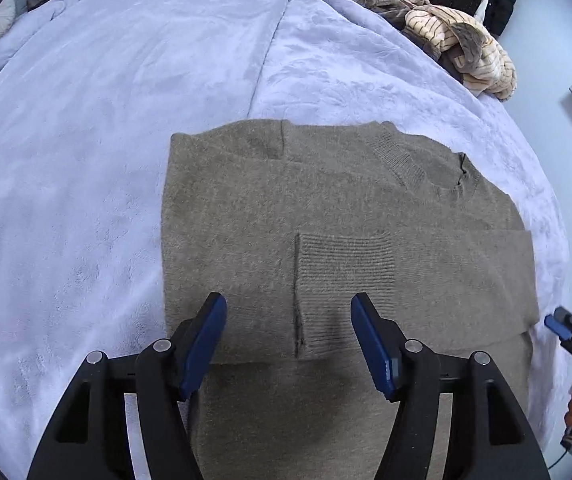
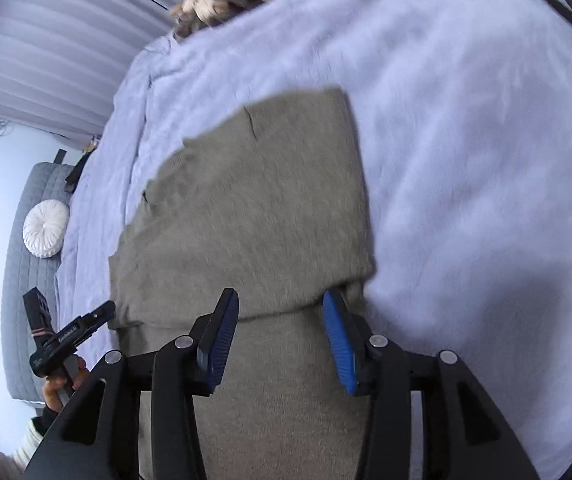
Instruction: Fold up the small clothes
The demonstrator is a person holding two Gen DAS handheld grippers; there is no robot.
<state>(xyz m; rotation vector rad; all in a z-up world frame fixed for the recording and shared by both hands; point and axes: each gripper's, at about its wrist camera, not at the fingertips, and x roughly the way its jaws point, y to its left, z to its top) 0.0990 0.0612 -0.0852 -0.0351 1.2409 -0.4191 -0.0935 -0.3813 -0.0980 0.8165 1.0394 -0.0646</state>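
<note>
- My left gripper (image 1: 288,344) hung with jaws apart, nothing between them, just above the grey-brown sweater (image 1: 345,216); my right gripper (image 2: 282,340) was likewise parted and empty.
- The sweater lay on the lilac blanket (image 1: 106,140), sleeves folded in; I judged the next move was pinching the near hem to fold it toward the collar.
- Only the left view showed the striped clothes pile (image 1: 457,44) clearly; only the right showed the round white cushion (image 2: 46,229).

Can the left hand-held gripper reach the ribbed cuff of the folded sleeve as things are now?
Probably yes. The left hand-held gripper is open, with nothing between its jaws, and the ribbed cuff lies uncovered on top of the grey-brown sweater, just ahead of its fingertips. Nothing blocks the way.
</note>
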